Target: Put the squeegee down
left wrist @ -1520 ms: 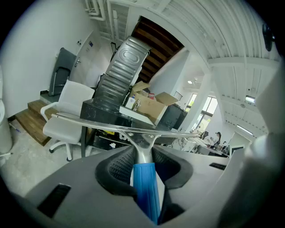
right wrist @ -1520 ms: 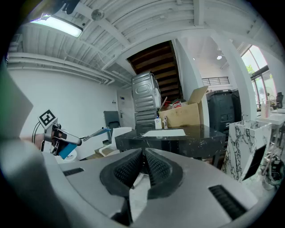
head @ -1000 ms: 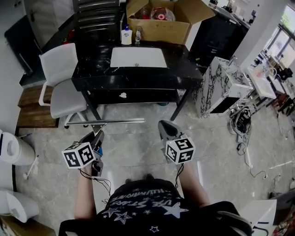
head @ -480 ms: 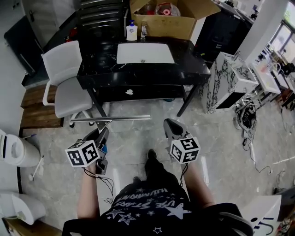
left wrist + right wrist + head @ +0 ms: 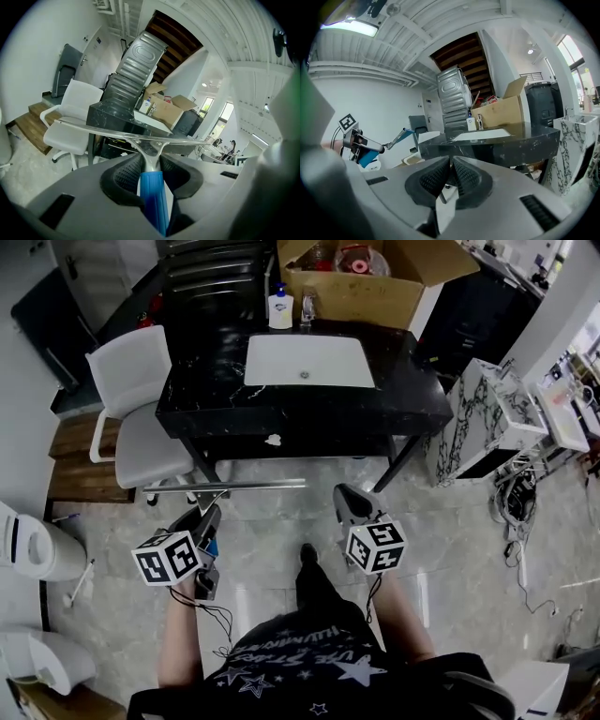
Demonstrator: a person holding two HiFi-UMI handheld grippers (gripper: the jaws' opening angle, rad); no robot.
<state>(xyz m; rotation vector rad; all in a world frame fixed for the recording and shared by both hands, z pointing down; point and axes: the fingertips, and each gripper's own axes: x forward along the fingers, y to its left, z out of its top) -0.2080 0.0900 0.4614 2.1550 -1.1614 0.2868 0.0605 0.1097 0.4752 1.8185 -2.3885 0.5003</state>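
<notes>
My left gripper (image 5: 206,518) is shut on the squeegee's blue handle (image 5: 153,199). The long metal blade (image 5: 225,486) lies crosswise ahead of the jaws, level, above the floor in front of the black marble table (image 5: 211,413). In the left gripper view the blade (image 5: 93,130) spans the frame before the table. My right gripper (image 5: 345,500) hangs beside it at the same height, shut with nothing between its pads. The right gripper view shows its jaws (image 5: 451,176) closed, with the left gripper (image 5: 358,142) and the squeegee (image 5: 399,136) off to the left.
The table carries a white inset sink (image 5: 307,362), a soap bottle (image 5: 279,307) and an open cardboard box (image 5: 370,292) at the back. A white chair (image 5: 141,413) stands at its left end. White bins (image 5: 33,545) sit at far left, a marbled cabinet (image 5: 492,423) at right.
Both grippers and the person have come forward toward the table, which now sits closer in the head view. The squeegee stays held in the left gripper; the right stays shut.
</notes>
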